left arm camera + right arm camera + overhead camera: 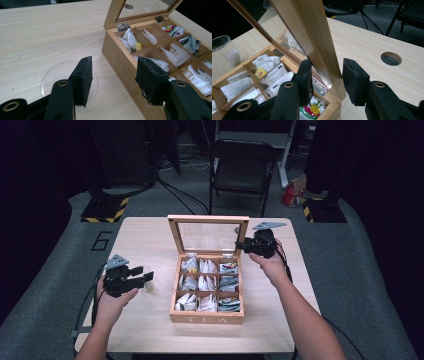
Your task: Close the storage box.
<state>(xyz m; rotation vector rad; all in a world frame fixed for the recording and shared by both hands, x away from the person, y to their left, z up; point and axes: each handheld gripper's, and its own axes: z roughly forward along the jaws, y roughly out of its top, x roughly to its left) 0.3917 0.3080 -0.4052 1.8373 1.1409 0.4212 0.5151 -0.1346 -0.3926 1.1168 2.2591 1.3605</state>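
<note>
A wooden tea box (pixel 206 319) stands mid-table, its compartments holding several tea bags (pixel 206 282). Its glass lid (pixel 207 218) stands upright. My right gripper (pixel 241 245) is at the lid's right edge. In the right gripper view the lid frame (pixel 312 30) runs between its jaws (pixel 327 65): the left pad touches it, the right pad stands a little apart. My left gripper (pixel 142 274) hovers open and empty left of the box (pixel 120 57), over a clear round cup (pixel 55 75). That cup (pixel 220 42) seems to hold a tea bag.
The light wooden table (pixel 145 240) has a round hole (pixel 391 58) near its far right corner. A black folding chair (pixel 242 167) stands behind the table, with a red bag (pixel 291 195) on the floor beside it. Cables trail from both grippers.
</note>
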